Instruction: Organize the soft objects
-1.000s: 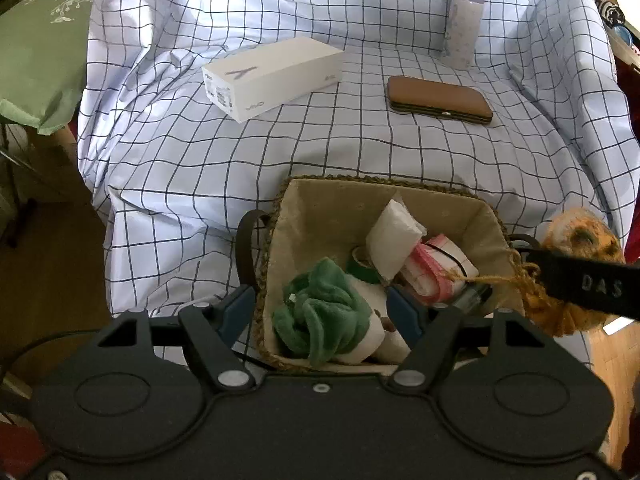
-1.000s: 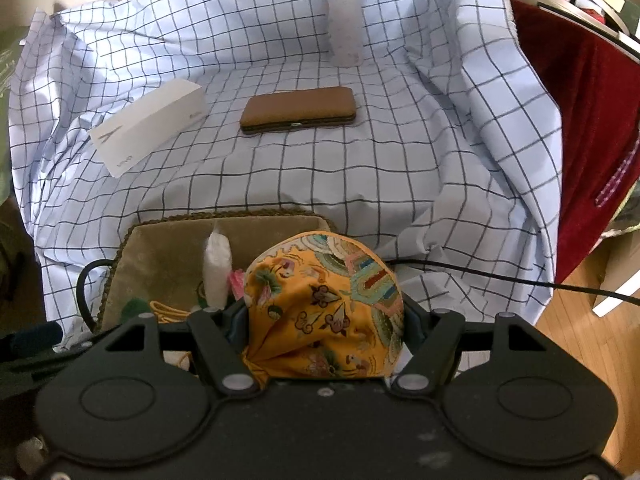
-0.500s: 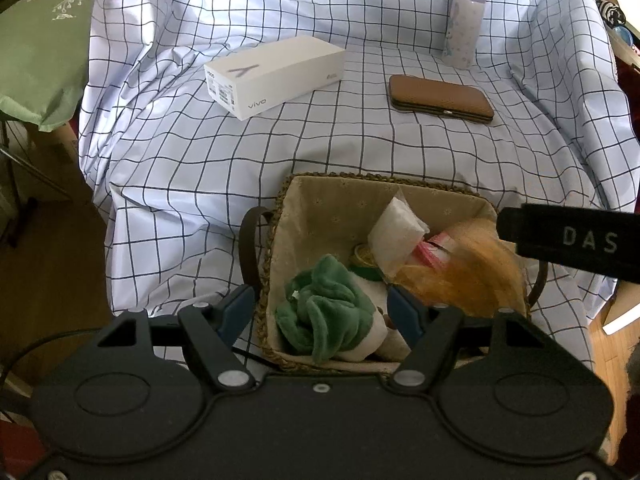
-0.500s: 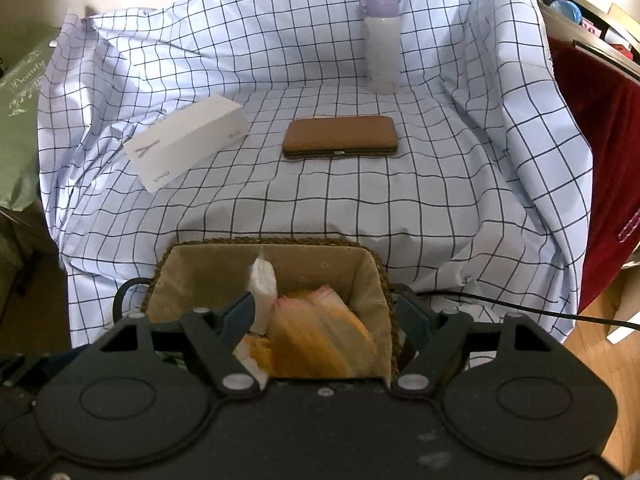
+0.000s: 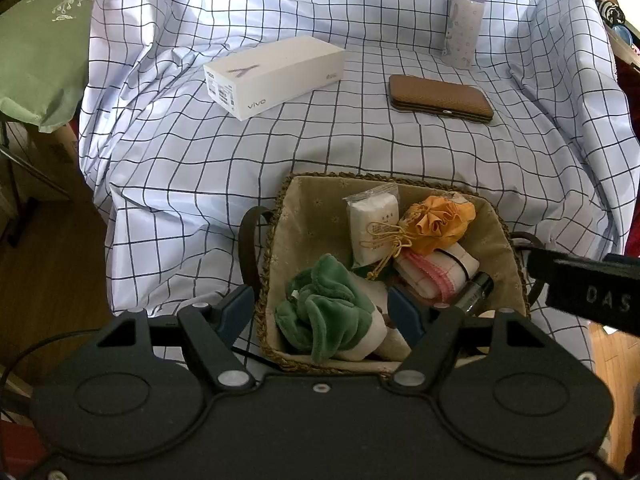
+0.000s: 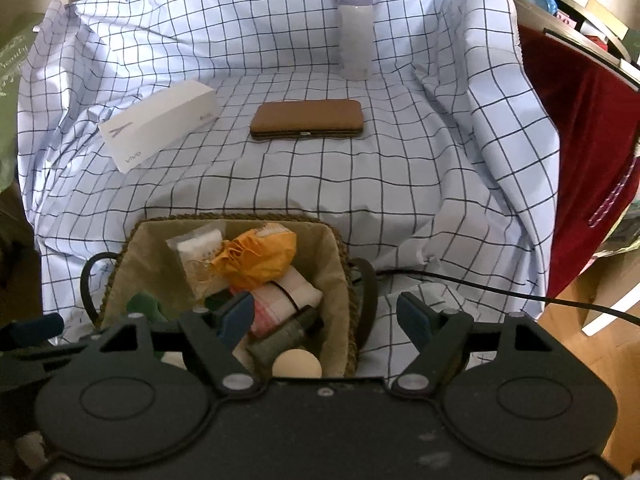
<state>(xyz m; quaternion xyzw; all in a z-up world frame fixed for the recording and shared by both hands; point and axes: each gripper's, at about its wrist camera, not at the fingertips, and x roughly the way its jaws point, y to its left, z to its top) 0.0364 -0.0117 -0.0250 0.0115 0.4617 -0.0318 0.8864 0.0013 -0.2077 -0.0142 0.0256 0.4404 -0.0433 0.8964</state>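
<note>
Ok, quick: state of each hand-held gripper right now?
Left hand-held gripper: open, straddling the basket edge, holding nothing.
Right hand-held gripper: open, empty.

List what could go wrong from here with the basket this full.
The orange pouch sits high on the pile in the basket, so it might roll out.
The right gripper is open, its left finger low beside the pink-trimmed cloth; pulling back could snag it.

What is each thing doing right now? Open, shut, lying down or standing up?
Orange drawstring pouch: cinched shut, in the basket.
Woven basket: open-topped.
Brown case: closed, lying flat.
Bottle: upright, capped.
White vivo box: closed, lying flat.
Right gripper: open, empty.
Left gripper: open.
</note>
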